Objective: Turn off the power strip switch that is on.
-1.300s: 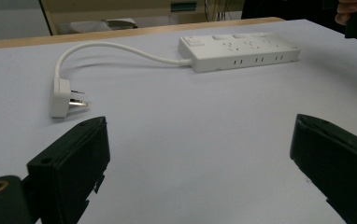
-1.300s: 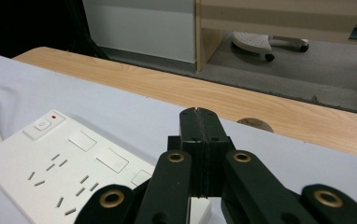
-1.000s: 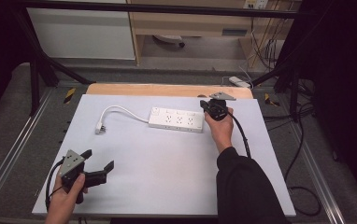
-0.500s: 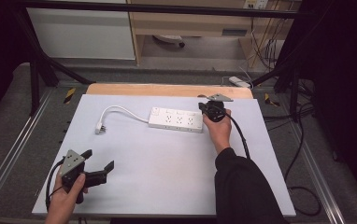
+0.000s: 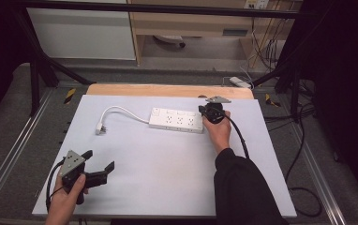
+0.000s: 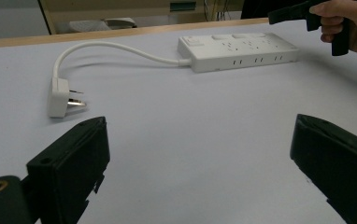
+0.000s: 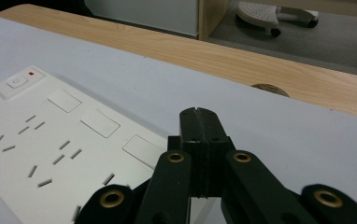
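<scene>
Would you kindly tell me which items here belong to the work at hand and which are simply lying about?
In the job:
- white power strip
- its plug
- right hand-held gripper, shut, at the strip's end
- left hand-held gripper, open

Lying about:
- wheeled base under the shelf
- white adapter on the floor

The white power strip (image 5: 176,120) lies flat at the far middle of my table (image 5: 167,178), sockets up, its cord curling left to the plug (image 5: 100,128).

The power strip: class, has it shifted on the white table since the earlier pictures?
No. The power strip lies at the same spot below the wooden edge, its plug likewise unmoved.
</scene>
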The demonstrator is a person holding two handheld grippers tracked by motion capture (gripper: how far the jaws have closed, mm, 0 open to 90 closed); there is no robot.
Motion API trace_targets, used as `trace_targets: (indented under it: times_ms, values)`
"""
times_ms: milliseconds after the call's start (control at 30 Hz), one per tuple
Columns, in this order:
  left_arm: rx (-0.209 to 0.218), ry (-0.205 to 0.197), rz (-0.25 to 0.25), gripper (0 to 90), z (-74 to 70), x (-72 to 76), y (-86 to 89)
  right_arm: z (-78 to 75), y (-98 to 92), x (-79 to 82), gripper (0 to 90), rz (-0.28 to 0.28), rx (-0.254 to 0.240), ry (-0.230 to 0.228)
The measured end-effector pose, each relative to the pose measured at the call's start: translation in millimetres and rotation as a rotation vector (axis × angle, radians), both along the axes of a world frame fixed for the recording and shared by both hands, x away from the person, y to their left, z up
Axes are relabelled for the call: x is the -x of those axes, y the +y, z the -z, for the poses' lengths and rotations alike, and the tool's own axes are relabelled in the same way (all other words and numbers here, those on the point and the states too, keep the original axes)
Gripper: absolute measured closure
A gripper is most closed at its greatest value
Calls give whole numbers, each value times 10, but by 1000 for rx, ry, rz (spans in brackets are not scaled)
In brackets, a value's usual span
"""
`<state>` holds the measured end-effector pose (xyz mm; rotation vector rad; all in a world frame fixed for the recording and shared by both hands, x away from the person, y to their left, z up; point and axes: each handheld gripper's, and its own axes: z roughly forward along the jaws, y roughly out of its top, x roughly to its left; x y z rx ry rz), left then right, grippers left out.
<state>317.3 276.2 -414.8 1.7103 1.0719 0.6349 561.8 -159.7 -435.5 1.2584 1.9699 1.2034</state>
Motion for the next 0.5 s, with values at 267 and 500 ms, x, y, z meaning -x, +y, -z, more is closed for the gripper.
trace_targets:
  times_ms: [267, 500]
  values:
    - [2, -1, 2, 49, 1, 1, -12, 41, 14, 4, 900, 5, 1, 0]
    - [1, -1, 1, 50, 2, -2, -7, 58, 31, 5, 900, 4, -16, -2]
